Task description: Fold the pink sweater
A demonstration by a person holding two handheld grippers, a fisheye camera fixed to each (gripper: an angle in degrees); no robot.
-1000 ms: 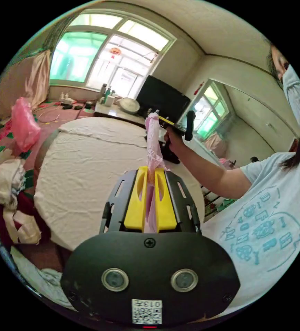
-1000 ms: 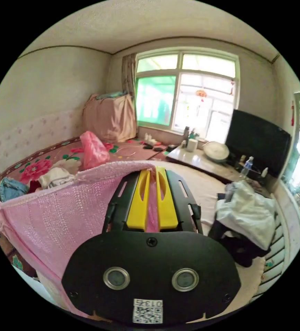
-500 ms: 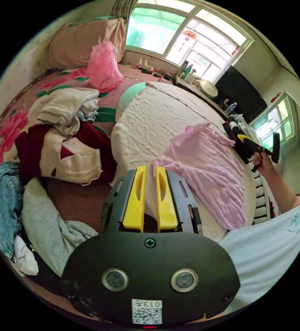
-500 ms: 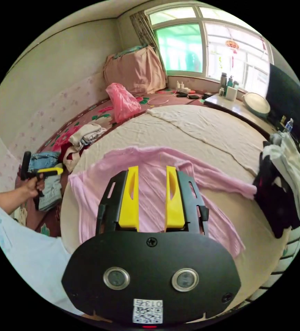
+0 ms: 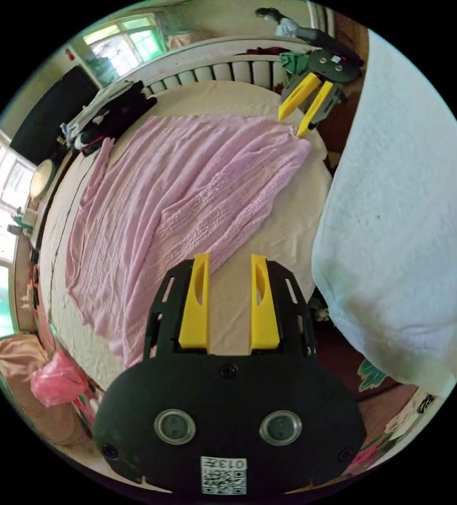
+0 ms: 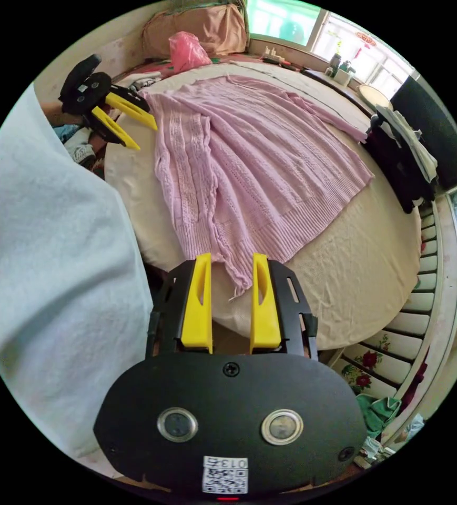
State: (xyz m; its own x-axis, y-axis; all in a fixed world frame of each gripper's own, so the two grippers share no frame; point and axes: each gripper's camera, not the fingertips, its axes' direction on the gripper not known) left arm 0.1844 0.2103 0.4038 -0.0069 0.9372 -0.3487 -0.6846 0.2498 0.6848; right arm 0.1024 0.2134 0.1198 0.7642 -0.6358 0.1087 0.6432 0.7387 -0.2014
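Since a second ago, when both grippers were pinching the pink sweater (image 6: 254, 158) up in the air, the garment is now lying spread on the round cloth-covered worktop (image 6: 354, 263). Spreading appears finished; folding proper is not yet begun.

The left gripper (image 5: 229, 265) is hovering with fingers parted and empty over the worktop's near edge. The right gripper (image 6: 231, 265) is likewise standing open, its fingers straddling the frayed hem corner without pinching it.

The sweater is lying flat but rumpled, with lengthwise ridges and one long sleeve trailing toward the dark clothes pile (image 6: 402, 158). The other sleeve is possibly tucked under; the fisheye distortion is making that uncertain. Next move likely calls for gripping an edge and carrying it across the body.
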